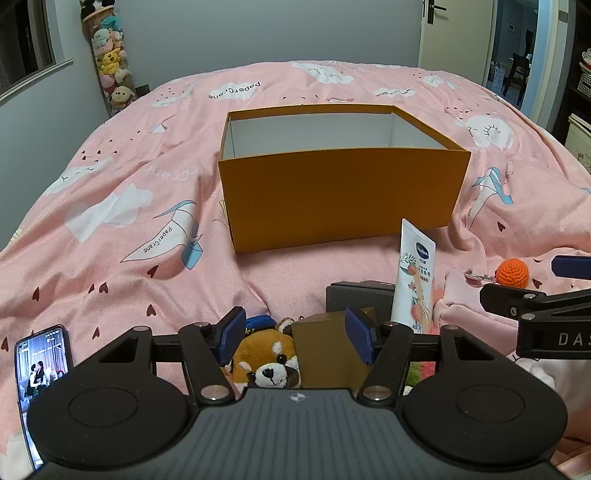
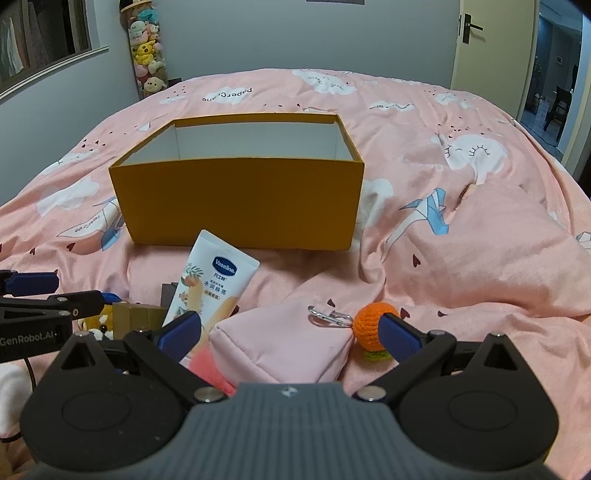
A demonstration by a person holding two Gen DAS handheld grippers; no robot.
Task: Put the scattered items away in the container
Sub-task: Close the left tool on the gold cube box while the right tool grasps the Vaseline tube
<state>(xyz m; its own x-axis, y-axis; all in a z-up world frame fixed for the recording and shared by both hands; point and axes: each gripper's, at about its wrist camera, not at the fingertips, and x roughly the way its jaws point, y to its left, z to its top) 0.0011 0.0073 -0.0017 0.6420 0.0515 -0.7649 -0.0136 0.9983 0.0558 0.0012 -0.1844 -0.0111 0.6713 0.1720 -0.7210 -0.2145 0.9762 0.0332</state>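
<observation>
An orange cardboard box (image 1: 340,199) with a white inside stands open-topped in the middle of a bed, well beyond the scattered items. Nearer lie a white Vaseline tube (image 2: 207,288) with a peach print, propped on a dark box (image 1: 354,295), a brown carton (image 1: 328,350), a red-panda plush toy (image 1: 267,360), a pale pink pouch (image 2: 284,341) and an orange crocheted ball (image 2: 373,325) on a metal clip.

The left gripper (image 1: 295,336) hangs with its jaws apart over the plush toy and carton, pressing on neither. The right gripper (image 2: 291,332) stands wide open with the pouch between its blue pads, not pinched.

The pink duvet (image 1: 110,229) is printed with clouds and paper cranes and lies rumpled. A lit phone (image 1: 40,362) lies at the left. Behind are a grey wall, a hanging column of soft toys (image 1: 110,62) and an open door (image 1: 458,33).
</observation>
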